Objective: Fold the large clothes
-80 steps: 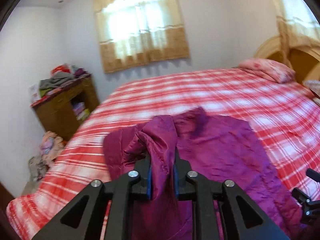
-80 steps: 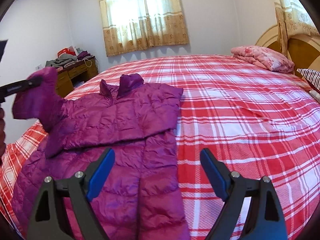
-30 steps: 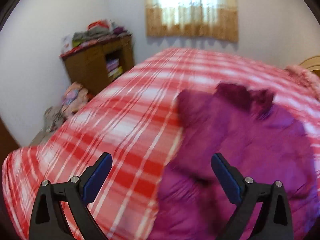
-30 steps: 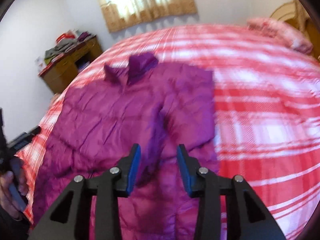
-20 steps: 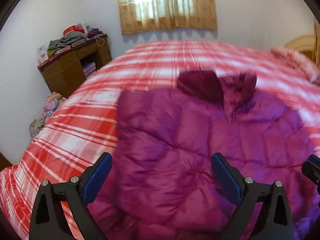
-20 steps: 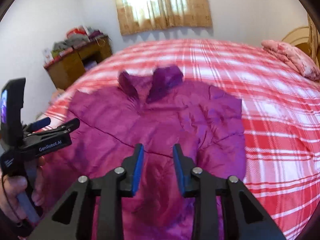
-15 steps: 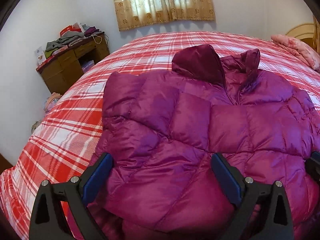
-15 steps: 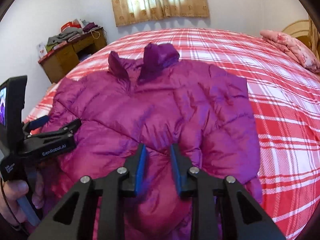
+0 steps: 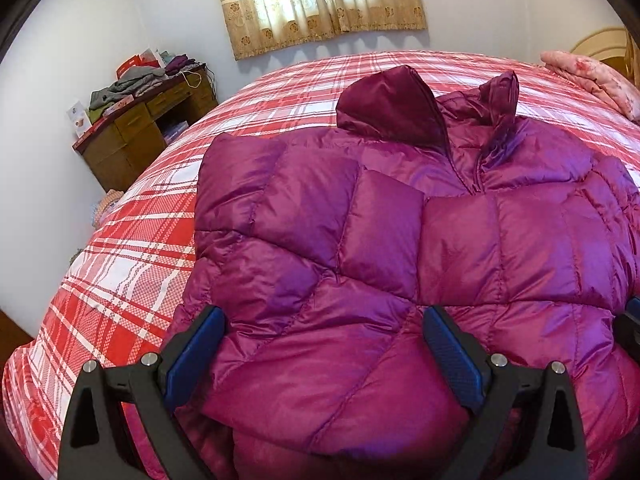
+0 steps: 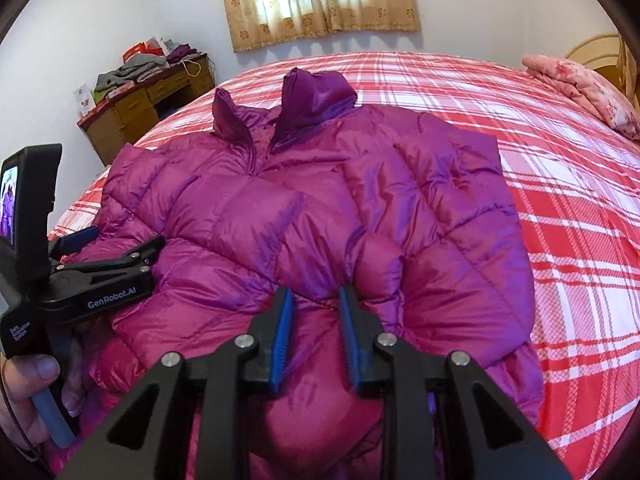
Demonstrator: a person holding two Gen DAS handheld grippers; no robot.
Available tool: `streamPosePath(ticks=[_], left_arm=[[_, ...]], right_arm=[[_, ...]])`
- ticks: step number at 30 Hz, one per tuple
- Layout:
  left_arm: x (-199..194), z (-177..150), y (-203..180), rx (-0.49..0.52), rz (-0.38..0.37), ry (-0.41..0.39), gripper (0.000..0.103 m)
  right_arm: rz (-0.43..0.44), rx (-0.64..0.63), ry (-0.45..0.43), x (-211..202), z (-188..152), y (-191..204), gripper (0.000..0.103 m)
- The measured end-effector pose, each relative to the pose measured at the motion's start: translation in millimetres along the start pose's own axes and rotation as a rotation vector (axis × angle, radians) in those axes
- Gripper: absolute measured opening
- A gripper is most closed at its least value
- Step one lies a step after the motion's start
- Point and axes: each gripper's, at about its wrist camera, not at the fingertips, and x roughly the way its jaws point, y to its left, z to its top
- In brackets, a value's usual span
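Two grippers hovered over the purple puffer jacket point(image 9: 360, 240) lying sleeves-folded on the plaid bed point(image 9: 132, 264): my left gripper point(image 9: 324, 356) gaped wide, my right gripper point(image 10: 316, 324) pinched a quilted ridge, seemingly for the next fold.

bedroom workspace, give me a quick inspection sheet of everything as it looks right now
surface: bed with red and white plaid cover, mostly flat.
job's things: magenta quilted puffer jacket lies front up, collar toward the window, both sleeves folded across the chest.
clutter: pink floral pillow near the headboard; brown wooden desk piled with clothes.
grippers: left gripper jaws wide open, low over the jacket's lower part; right gripper jaws narrowed around a fold of jacket fabric, and whether the pads press on it cannot be told.
cables: a thin pale cord on the desk.
surroundings: white walls, tan patterned curtain over a bright window, clothes heaped on the floor by the desk.
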Motion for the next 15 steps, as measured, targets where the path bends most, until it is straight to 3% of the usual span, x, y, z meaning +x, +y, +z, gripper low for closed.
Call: streamPosePath(ticks=[15], left_arm=[[2.6,-0.3,-3.8,0.007,0.012,0.004,0.100]], right_arm=[[-0.048,-0.035,0.002,2.5,-1.9,7.4,0.027]])
